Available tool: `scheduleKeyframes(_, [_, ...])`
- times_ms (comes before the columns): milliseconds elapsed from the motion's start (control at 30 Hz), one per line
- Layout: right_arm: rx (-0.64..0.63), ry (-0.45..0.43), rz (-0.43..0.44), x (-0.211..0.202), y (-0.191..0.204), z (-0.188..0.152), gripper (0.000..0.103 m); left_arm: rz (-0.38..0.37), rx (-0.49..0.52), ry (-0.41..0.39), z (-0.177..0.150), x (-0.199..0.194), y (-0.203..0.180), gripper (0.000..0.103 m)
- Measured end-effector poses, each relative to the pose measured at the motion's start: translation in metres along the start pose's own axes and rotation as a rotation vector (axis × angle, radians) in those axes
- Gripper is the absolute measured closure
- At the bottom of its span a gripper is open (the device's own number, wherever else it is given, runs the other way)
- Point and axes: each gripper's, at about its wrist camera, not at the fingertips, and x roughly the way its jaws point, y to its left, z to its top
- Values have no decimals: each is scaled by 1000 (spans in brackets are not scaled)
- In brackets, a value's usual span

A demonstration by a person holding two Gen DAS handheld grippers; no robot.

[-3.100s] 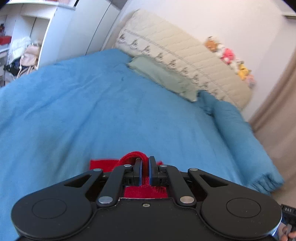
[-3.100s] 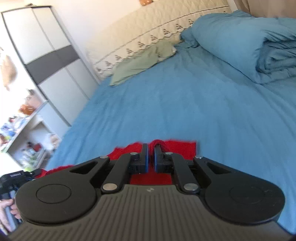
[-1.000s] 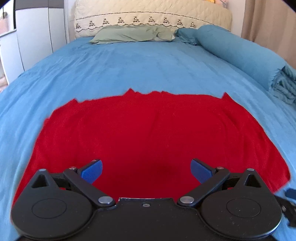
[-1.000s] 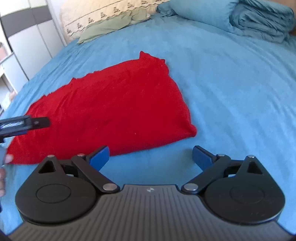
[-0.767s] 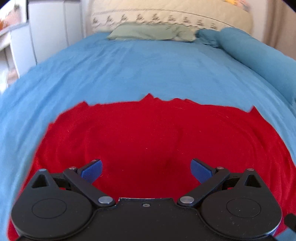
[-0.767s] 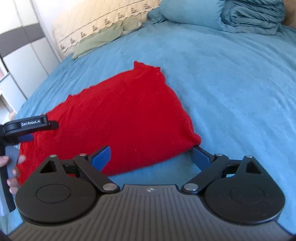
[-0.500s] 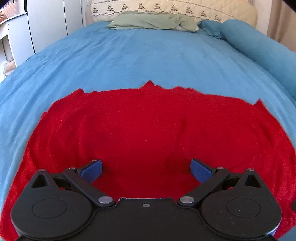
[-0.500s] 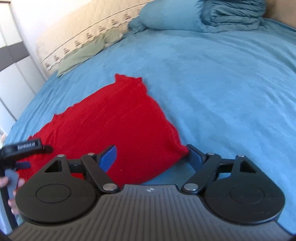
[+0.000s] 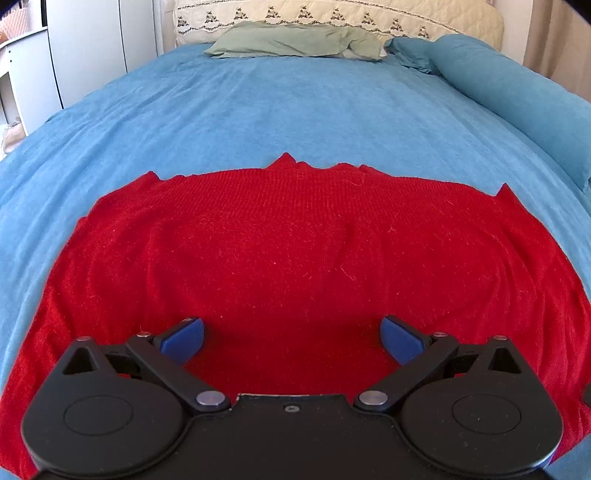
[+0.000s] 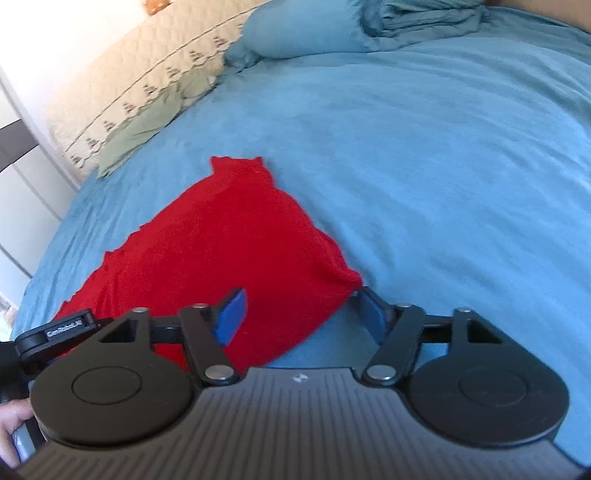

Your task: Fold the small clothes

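A red knit garment [image 9: 295,251] lies spread flat on the blue bedspread [image 9: 295,110]. My left gripper [image 9: 291,330] hovers open over the garment's near edge, blue pads wide apart with only flat cloth beneath them. In the right wrist view the same garment [image 10: 221,240] runs off to the left, and its near right corner sits between the jaws of my right gripper [image 10: 301,312]. Those jaws are closing, with the left pad over the cloth and the right pad just outside the corner, not pressing. The left gripper's body [image 10: 55,330] and a hand [image 10: 13,421] show at the left edge.
A green pillow [image 9: 295,42] and a quilted cream headboard [image 9: 332,16] stand at the far end of the bed. A folded blue duvet [image 9: 517,92] lies along the right side. White wardrobes [image 9: 92,44] stand to the left.
Both grippers, earlier shut on the bunched red garment, have let go and it now lies flat. Over the last second the right gripper rolled and its jaws narrowed around the near corner.
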Motion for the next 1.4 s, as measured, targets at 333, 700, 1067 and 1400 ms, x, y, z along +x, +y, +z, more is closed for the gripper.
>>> scheduleKeyframes(333, [78, 1, -6, 13, 0, 3, 57, 28, 30, 21, 0, 6, -6, 0])
scheduleKeyframes(700, [69, -23, 92, -7, 34, 28, 79, 47, 11, 138, 21, 5, 5, 0])
scheduleKeyframes(1067, [-424, 30, 565, -25, 252, 4, 82, 78, -101, 103, -16, -76, 170, 1])
scheduleKeyframes(1400, [-805, 295, 535, 24, 315, -139, 83, 88, -125, 159, -83, -90, 235, 1])
